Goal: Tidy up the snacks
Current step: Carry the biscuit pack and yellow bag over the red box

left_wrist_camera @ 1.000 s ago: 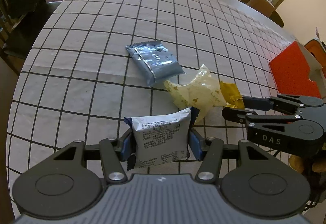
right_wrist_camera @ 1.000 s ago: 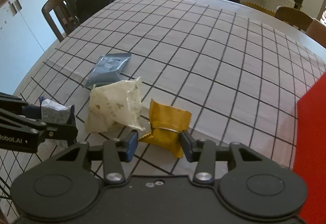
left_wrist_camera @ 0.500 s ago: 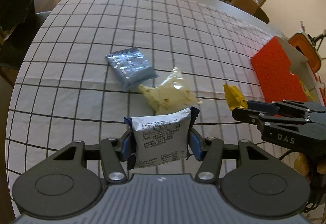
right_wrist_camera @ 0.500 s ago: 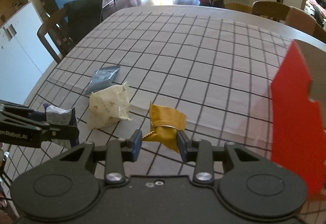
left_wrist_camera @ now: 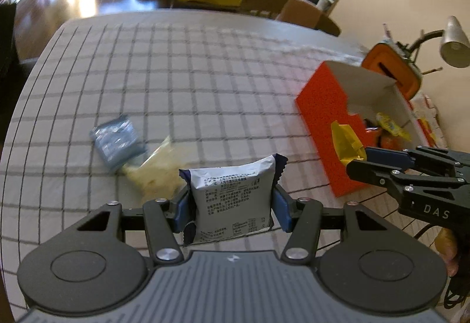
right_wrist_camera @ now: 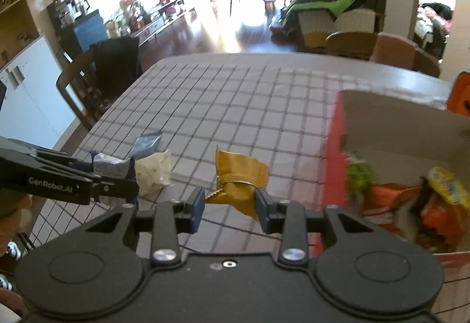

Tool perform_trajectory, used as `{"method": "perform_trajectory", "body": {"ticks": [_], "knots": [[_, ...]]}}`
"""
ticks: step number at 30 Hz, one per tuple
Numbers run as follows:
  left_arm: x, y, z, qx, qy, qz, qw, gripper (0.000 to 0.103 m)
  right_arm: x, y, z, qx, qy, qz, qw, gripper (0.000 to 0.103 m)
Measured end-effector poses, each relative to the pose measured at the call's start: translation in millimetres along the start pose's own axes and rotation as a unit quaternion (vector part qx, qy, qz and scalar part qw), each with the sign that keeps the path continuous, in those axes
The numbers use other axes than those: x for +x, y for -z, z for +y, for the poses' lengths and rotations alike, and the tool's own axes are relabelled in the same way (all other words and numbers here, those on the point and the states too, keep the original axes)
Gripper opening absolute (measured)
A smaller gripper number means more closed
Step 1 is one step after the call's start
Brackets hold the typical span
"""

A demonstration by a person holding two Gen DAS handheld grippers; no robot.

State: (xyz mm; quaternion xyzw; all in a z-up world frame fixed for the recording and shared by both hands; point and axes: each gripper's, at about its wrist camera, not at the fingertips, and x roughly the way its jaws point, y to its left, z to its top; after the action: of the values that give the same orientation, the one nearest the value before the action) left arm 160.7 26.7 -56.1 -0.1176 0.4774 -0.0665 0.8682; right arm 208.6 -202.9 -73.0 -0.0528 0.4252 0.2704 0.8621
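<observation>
Above the checked desk, each hand-held gripper is clamped on a packet, left on a white-and-navy printed wrapper, right on a mustard-yellow foil pouch, both bound, I judge, for the partly filled open red cardboard box, while a blue-grey foil sachet and a cream crinkled bag lie on the desk, not yet sorted.

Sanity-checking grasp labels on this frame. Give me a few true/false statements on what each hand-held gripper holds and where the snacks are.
1. The left hand-held gripper is shut on a white, blue-edged snack packet. True.
2. The right hand-held gripper is empty. False: it holds a crinkled mustard-yellow foil packet.
3. The open red cardboard box already contains snacks. True.
4. The grey-blue foil pouch is in the box. False: it lies on the grid-patterned tablecloth.
5. The pale cream snack bag lies beside the grey-blue pouch. True.
</observation>
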Motion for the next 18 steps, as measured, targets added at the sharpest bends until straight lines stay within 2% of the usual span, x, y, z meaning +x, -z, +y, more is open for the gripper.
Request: {"method": "perform_trajectory", "body": {"ticks": [9, 18], "knots": [[0, -28, -69, 0.045, 0.019, -0.022, 0.9986, 0.056, -39, -6, -50, 0.020, 0.027, -0.035, 0.999, 0.036], [10, -49, -139, 0.088, 0.038, -0.032, 0.9948, 0.056, -61, -3, -99, 0.032, 0.057, -0.057, 0.996, 0.036]]}}
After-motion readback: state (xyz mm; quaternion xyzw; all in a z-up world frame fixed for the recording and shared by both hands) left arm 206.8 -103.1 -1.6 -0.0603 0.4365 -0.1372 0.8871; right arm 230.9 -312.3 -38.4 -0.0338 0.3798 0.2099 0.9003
